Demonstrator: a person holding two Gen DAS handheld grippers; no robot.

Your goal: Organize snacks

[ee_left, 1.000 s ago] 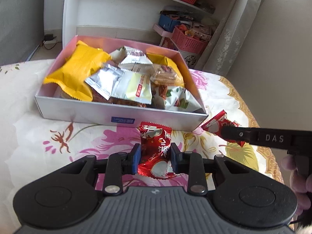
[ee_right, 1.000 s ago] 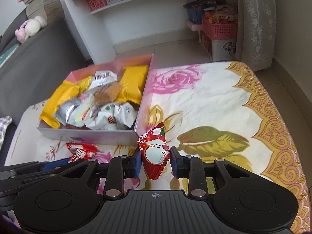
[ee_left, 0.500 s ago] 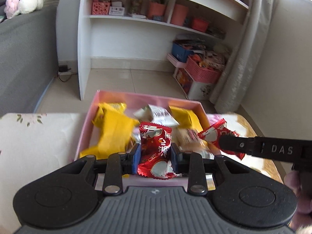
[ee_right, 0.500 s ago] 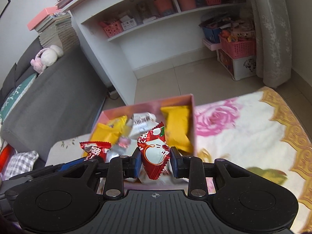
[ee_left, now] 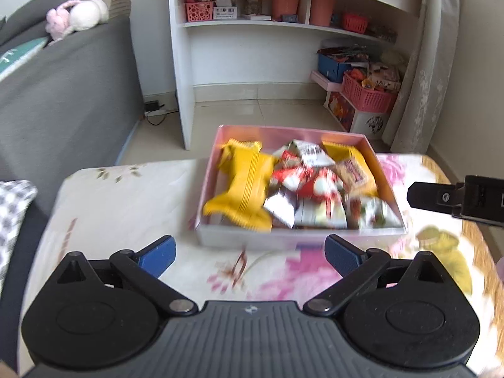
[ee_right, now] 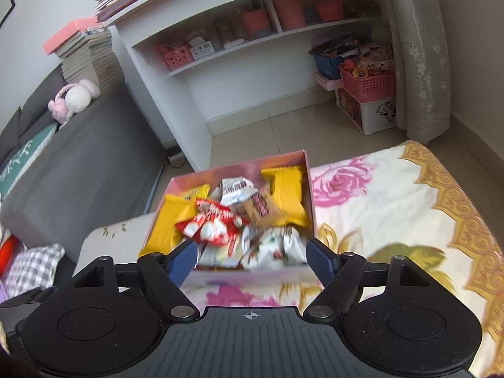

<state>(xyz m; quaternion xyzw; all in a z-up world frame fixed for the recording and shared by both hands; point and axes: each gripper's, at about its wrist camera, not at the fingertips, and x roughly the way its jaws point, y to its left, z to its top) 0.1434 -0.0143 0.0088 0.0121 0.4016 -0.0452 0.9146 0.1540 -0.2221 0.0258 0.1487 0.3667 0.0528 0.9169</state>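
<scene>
A surface (ee_left: 104,195) draped in a floral cloth carries a pink box (ee_left: 371,151) heaped with snack packets. Among them a large yellow packet (ee_left: 245,186) lies at the box's left side, and two red-and-white candy wrappers (ee_right: 214,225) rest on top of the pile near its middle, blurred in both views. The left hand-held gripper (ee_left: 249,253) and the right hand-held gripper (ee_right: 250,260) both hang just short of the box's near wall, each with jaws spread wide and holding nothing.
</scene>
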